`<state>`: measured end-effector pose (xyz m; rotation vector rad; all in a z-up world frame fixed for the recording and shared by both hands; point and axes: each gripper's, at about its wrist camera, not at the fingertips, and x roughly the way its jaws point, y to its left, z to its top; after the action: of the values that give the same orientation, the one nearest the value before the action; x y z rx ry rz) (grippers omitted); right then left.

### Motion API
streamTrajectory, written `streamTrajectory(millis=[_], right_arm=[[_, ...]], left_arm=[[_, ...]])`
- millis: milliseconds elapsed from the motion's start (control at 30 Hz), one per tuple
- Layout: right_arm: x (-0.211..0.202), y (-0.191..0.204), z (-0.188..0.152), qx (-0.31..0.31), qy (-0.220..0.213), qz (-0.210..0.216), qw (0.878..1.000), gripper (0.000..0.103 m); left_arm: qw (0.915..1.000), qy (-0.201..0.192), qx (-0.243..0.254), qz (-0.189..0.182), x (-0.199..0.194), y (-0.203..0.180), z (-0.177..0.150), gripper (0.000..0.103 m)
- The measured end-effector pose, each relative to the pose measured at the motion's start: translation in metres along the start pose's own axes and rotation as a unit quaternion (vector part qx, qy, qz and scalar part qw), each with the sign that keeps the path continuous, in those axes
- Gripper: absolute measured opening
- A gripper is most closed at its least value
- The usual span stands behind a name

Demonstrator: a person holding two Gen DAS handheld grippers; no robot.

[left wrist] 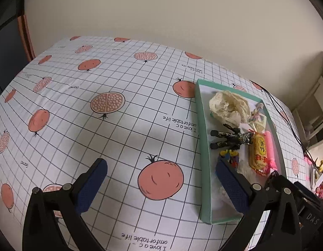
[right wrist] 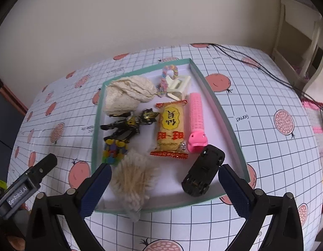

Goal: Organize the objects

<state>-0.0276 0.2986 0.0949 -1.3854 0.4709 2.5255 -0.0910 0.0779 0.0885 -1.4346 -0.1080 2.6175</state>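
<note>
A shallow teal tray (right wrist: 224, 113) lies on the table and holds everything. Inside are a cream crumpled cloth (right wrist: 128, 94), a black and gold figure (right wrist: 130, 125), a yellow snack packet (right wrist: 171, 129), a pink hair roller (right wrist: 196, 117), a black toy car (right wrist: 203, 171), a beige fluffy ball (right wrist: 134, 179), a colourful block toy (right wrist: 114, 151), a cream hair clip (right wrist: 179, 85) and a pastel bead ring (right wrist: 171, 71). My right gripper (right wrist: 164, 171) hangs open over the tray's near end, the car just inside its right finger. My left gripper (left wrist: 161, 167) is open over bare cloth left of the tray (left wrist: 203, 146).
The table wears a white grid cloth (left wrist: 123, 138) printed with pomegranates. A black cable (right wrist: 255, 62) runs across its far right corner. A cream wall stands behind, and white shelving (right wrist: 297, 41) and pink clutter sit to the right. The left gripper's body (right wrist: 27, 182) shows left of the tray.
</note>
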Motion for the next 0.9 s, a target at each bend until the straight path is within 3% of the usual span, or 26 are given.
streamTrajectory(millis=[567, 900], right_arm=[[-0.037, 0.007, -0.032, -0.009, -0.034, -0.008, 0.999, 0.103], [-0.03, 0.024, -0.072, -0.026, -0.026, -0.016, 0.999, 0.103]], left_arm=[[0.9978, -0.06, 0.025, 0.01, -0.044, 0.013, -0.028, 0.103], [0.9977, -0.055, 0.035, 0.014, -0.047, 0.02, -0.058, 0.103]])
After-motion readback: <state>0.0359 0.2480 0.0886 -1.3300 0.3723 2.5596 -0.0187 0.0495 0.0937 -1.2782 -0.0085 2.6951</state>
